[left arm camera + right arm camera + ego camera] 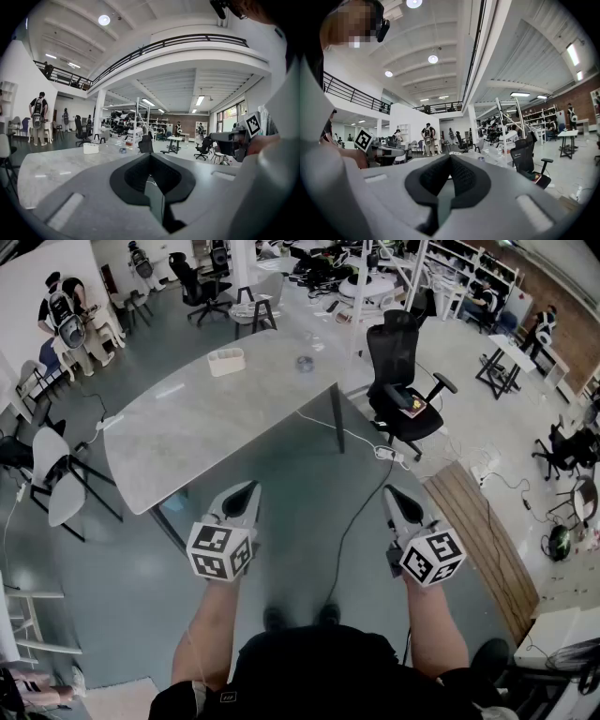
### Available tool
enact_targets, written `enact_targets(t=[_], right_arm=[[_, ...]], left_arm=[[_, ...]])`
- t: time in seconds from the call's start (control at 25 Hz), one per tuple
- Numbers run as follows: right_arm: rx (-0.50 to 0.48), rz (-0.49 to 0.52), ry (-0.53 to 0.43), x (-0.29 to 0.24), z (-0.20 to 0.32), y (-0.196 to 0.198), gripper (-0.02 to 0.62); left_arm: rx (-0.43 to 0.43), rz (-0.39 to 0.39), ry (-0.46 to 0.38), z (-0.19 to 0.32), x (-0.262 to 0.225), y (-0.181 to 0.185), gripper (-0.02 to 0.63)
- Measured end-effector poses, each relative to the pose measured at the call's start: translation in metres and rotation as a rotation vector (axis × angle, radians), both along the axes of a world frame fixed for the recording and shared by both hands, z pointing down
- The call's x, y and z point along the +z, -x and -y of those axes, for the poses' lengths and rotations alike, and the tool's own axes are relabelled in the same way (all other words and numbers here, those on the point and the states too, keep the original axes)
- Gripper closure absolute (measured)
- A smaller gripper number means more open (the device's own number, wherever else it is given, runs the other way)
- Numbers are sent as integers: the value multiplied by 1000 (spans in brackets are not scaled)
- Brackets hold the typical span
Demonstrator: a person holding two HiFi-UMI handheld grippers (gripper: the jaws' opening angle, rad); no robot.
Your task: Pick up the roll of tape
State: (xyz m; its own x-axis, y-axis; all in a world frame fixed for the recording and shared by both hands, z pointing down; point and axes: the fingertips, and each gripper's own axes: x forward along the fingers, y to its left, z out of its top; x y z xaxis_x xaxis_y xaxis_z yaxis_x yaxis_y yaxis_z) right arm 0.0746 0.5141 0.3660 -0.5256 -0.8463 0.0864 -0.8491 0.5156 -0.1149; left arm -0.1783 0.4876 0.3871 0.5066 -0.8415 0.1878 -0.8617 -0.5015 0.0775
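Note:
The roll of tape (305, 363) is a small dark ring lying flat near the far edge of the marble table (187, 432). It shows small in the left gripper view (123, 150) and in the right gripper view (480, 159). My left gripper (247, 489) hangs over the floor in front of the table's near edge, its jaws shut with nothing in them (150, 153). My right gripper (393, 493) is beside it, level and well short of the table, jaws also together and holding nothing (450, 156). Both are far from the tape.
A white container (226, 361) stands on the table left of the tape. A black office chair (403, 381) is right of the table, white chairs (52, 474) to its left. A cable (352, 512) runs across the floor, and a wooden board (478, 540) lies at right. People stand far off.

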Motion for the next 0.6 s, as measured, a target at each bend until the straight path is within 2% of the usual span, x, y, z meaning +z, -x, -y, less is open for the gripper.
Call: enact_targets(t=[0.28,0.6], right_arm=[[-7,17,-13,2,-1,-21,594],[-44,25,-56,-2,-17,-68,594]], left_arm=[[10,-17,-15,0,-7,-25,597],[-20,-12,-26,-5,-13,-67,597]])
